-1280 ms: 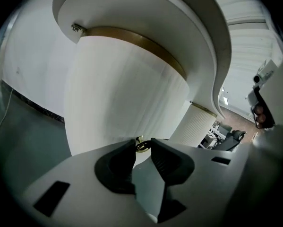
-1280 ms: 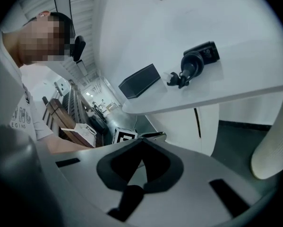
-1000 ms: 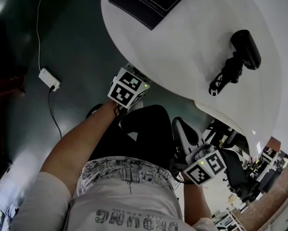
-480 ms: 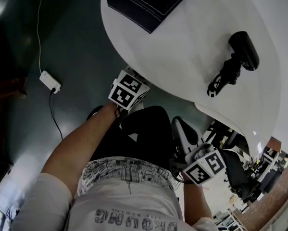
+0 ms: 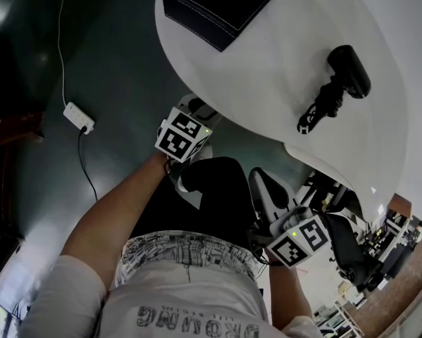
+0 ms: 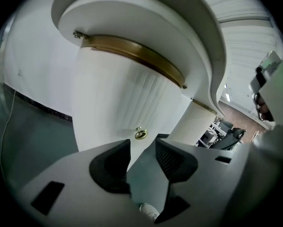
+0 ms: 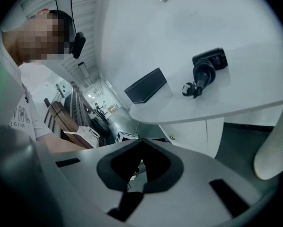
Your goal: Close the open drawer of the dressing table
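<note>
- The left gripper (image 6: 142, 150), a smooth grey plastic shell with black pads (image 6: 172, 160), one of them ribbed, has its jaws apart and opening, with nothing between them.
- Just past its tips hangs a small brass ring pull (image 6: 141, 134) on the white, finely fluted, curved drawer front (image 6: 113, 103).
- That drawer front sits under the thin brass band (image 6: 136, 53) below the rim of the dressing table's smooth white oval top (image 5: 267, 62). I cannot tell whether it is fully home.
- The right gripper (image 7: 141, 144) has its black pad tips touching and holds nothing. It is well apart from the drawer.
- On the top lie a flat black box with pale stitched edges (image 5: 218, 2) and a black camera on a small tripod (image 5: 337, 79).
- A white power strip (image 5: 78, 117) lies on the glossy dark floor (image 5: 112, 62).
</note>
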A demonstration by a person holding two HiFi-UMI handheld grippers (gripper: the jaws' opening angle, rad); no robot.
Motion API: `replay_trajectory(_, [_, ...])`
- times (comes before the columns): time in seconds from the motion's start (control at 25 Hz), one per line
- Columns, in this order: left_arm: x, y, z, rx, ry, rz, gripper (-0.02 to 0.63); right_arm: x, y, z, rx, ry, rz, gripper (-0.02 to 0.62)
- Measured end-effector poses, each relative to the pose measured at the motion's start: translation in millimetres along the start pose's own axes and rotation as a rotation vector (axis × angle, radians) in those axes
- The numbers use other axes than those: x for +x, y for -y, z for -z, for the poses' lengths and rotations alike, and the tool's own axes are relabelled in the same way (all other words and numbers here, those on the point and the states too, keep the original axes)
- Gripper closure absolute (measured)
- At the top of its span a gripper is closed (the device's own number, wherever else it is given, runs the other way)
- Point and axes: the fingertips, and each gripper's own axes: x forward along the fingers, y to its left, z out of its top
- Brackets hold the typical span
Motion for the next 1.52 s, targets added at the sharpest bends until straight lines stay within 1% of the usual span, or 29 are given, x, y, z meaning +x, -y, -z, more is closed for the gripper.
replay_trajectory(0.24, [-56,13,-5,0.011,-0.023,-0.001,0.422,-12,-35,-14,-0.008,0.015,-0.008,0.589])
replay_trajectory(0.4, [-106,28,-18,0.042,-0.008,-0.005,0.422,-21,-62,-23,-0.018,0.042,-0.016,0.589])
replay_trajectory(0.56, [-159,46,-46,0.074,0.043,-0.002,0.422,-28,-94,-32,-0.039,0.073,-0.018,0.59])
replay_trajectory(0.76, [-232,82,-87,0.16,0.118,0.025,0.422,-46,-139,-46,-0.06,0.123,-0.014,0.589])
replay_trajectory(0.96, [-304,111,-122,0.253,0.196,0.041,0.425,-73,-185,-52,-0.082,0.204,0.016,0.589])
replay_trajectory(1.08, [-342,125,-139,0.286,0.243,0.046,0.431,-89,-209,-50,-0.079,0.255,0.042,0.589])
replay_trajectory(1.2, [-372,138,-155,0.3,0.284,0.061,0.436,-103,-232,-44,-0.073,0.286,0.055,0.589])
replay_trajectory(1.32, [-394,150,-171,0.308,0.322,0.07,0.442,-111,-250,-42,-0.081,0.296,0.052,0.589])
replay_trajectory(1.52, [-416,170,-193,0.327,0.358,0.064,0.456,-125,-265,-48,-0.094,0.319,0.042,0.59])
